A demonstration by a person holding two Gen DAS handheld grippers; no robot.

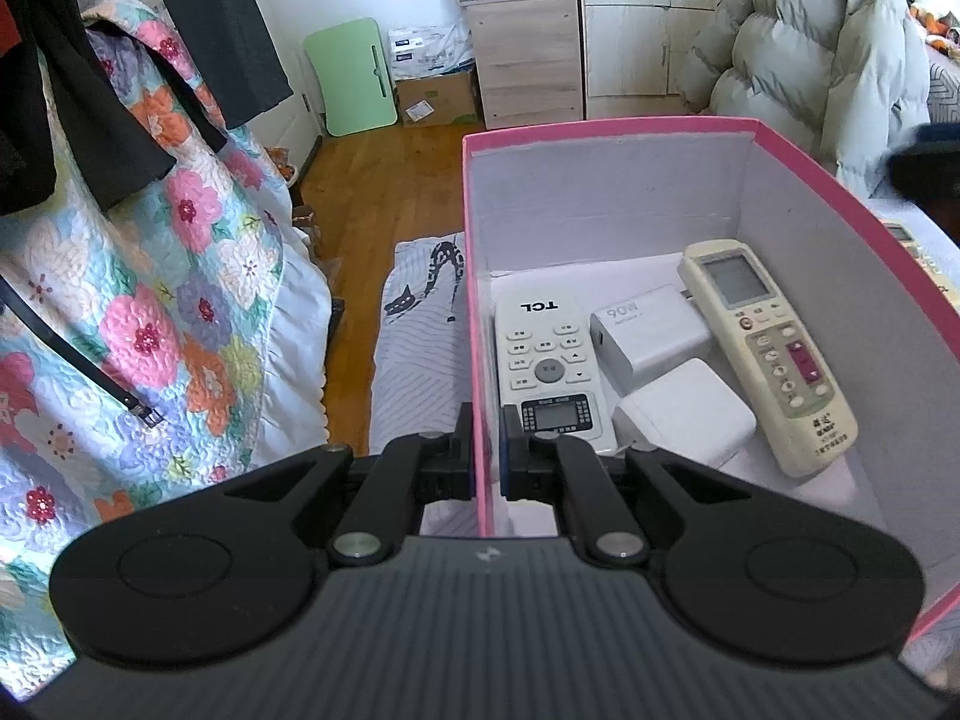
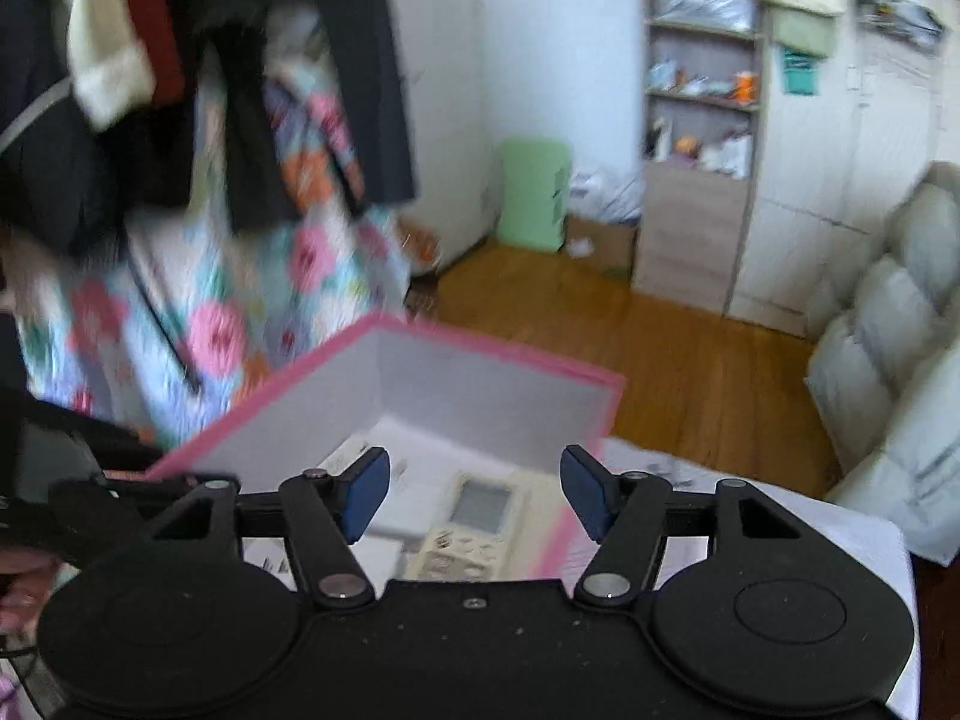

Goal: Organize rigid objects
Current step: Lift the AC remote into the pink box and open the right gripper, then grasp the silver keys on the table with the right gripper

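The pink box (image 1: 600,138) already held four things: a TCL remote (image 1: 549,354), a cream remote (image 1: 768,354) and two white chargers (image 1: 651,339) between them. Both remotes lay long-ways toward the box's far wall, screens opposite. The left tongs (image 1: 486,450) pinched the box's near wall. The right tongs (image 2: 474,495) hung open and empty above it.

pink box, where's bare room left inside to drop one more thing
Bare floor shows along the far wall of the pink box, beyond the TCL remote and chargers. The near half is crowded, the beige remote against the right wall.
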